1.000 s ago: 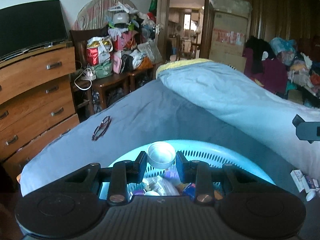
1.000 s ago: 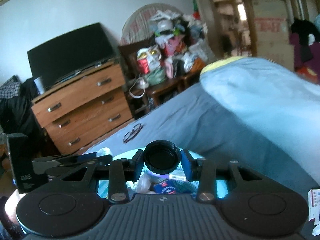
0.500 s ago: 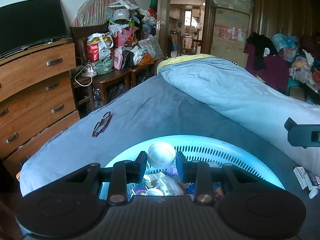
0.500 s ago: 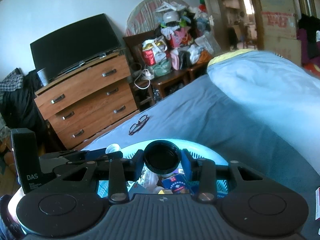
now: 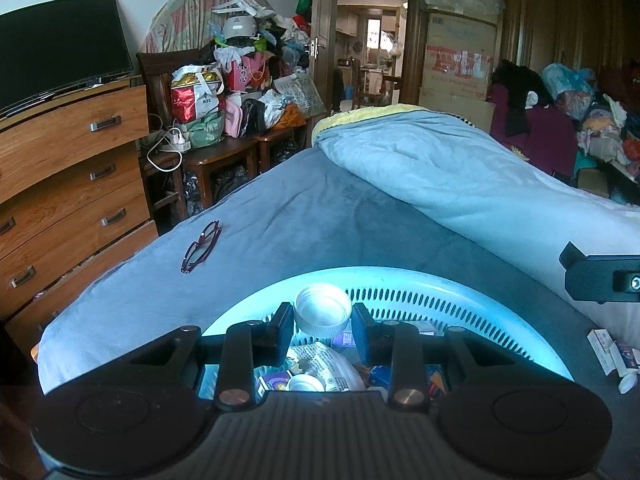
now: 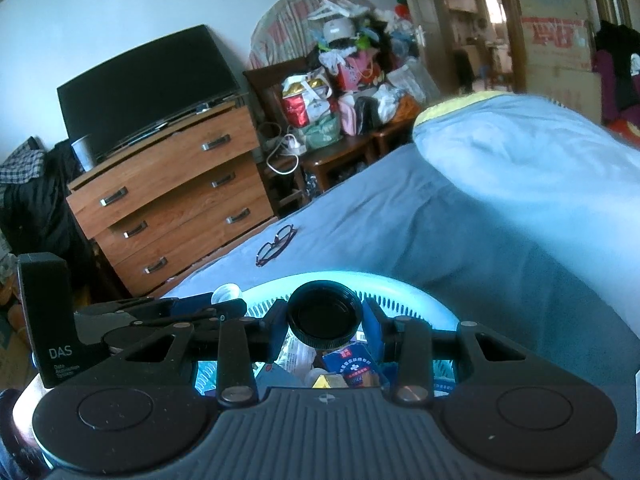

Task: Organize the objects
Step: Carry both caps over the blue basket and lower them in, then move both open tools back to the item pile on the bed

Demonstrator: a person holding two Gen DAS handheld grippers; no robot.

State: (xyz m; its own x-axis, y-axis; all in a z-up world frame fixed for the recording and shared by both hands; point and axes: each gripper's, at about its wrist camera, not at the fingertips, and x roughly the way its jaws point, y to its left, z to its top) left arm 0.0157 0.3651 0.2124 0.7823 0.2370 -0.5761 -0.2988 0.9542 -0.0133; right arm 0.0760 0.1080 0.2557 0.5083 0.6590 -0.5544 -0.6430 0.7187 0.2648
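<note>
A bed (image 5: 304, 208) with a grey-blue sheet and a pale blue quilt (image 5: 460, 176) carries a round, light blue perforated basket (image 5: 460, 296) filled with small packets and boxes. Both grippers hang over the basket. The left gripper (image 5: 322, 314) has its jaws pinching a white cap (image 5: 323, 310); the right gripper (image 6: 325, 316) has its jaws pinching a black cap (image 6: 325, 314). Folded glasses (image 5: 201, 246) lie on the sheet beyond the basket, apart from it.

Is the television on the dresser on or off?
Off, apparently: the television screen is uniformly black in both wrist views, showing no picture.
</note>
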